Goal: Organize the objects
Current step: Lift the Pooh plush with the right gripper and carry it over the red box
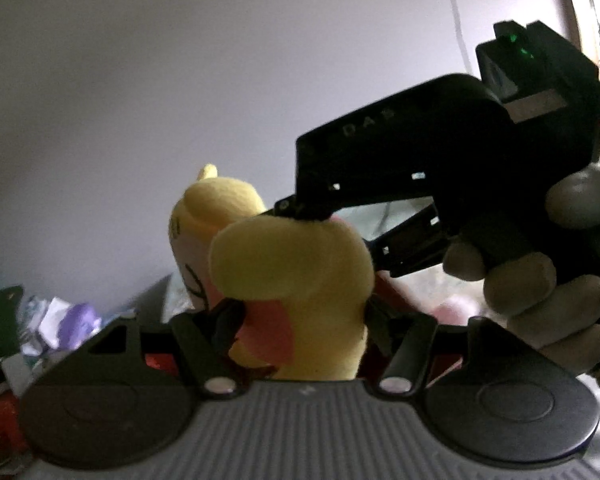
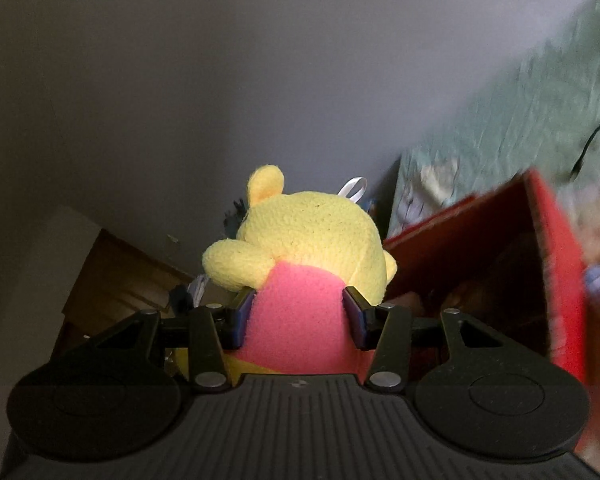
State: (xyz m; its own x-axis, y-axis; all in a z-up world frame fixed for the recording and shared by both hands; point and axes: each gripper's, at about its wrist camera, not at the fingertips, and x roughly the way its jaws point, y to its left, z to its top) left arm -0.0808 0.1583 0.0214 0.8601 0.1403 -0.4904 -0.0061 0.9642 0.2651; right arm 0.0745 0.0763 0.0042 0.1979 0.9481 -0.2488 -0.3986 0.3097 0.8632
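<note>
both wrist views are filled at the bottom by ribbed grey gripper bodies, and just past them sits a yellow plush bear (image 2: 312,236) in a pink shirt, held up off any surface. the right gripper (image 2: 298,314) has its two blue-padded fingers (image 2: 242,318) pressed into the pink shirt from either side, about half closed, with the bear's back and one round ear toward the camera. from the left wrist, the left gripper (image 1: 300,330) straddles the lower part of the same bear; its dark fingers (image 1: 220,326) sit tight against the plush on both sides, so it appears to be clamped on it as well. just beyond the toy in that view the other gripper reaches in from the right, its tip resting on the bear's shoulder, with a grey-gloved hand (image 1: 540,276) wrapped round its handle. right of the bear, behind it, stands an open red box (image 2: 548,260). farther off lie a green sheet (image 2: 520,120), blurred clutter (image 1: 60,320) at the left, and a plain pale wall (image 1: 180,80).
</note>
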